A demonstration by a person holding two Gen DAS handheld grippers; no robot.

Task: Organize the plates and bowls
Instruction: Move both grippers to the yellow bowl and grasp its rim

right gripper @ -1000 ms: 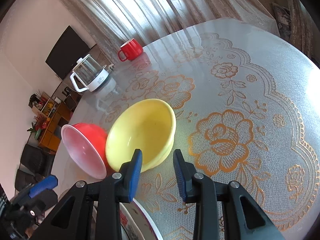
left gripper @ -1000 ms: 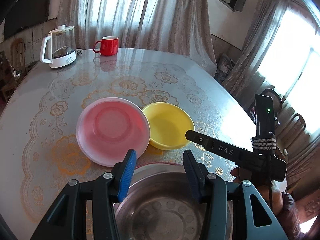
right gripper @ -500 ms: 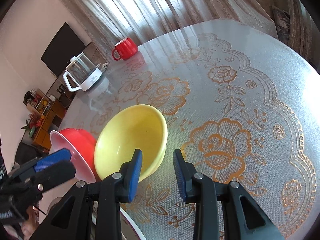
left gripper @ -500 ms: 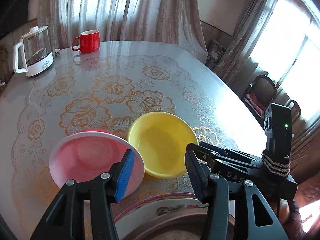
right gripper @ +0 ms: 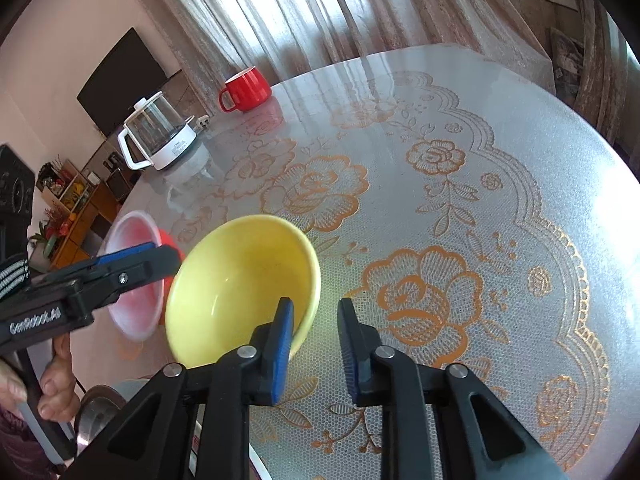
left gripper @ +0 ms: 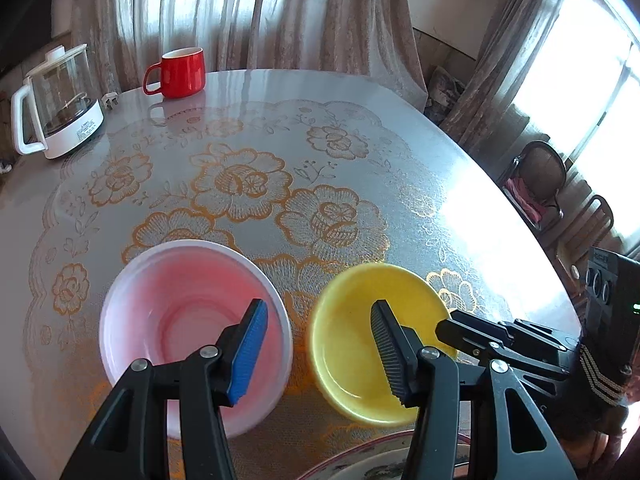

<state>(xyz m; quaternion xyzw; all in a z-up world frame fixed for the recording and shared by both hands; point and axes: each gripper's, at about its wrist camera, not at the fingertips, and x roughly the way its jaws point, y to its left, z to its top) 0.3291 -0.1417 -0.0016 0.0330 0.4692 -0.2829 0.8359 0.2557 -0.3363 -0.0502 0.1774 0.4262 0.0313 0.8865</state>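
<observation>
Two bowls just ahead of spread tongs: pink bowl [left gripper: 192,320] behind left gripper's [left gripper: 316,354] blue pad, yellow bowl [left gripper: 380,340] beside it. Right gripper [right gripper: 314,344] agape, straddling yellow bowl's [right gripper: 244,292] rim, gripping nothing. Plate edge [left gripper: 384,456] visible only below left tongs.

Left gripper [left gripper: 316,344] spread wide, hovering over pink bowl [left gripper: 176,320] and yellow bowl [left gripper: 352,344], side by side on the table [left gripper: 360,128].
</observation>
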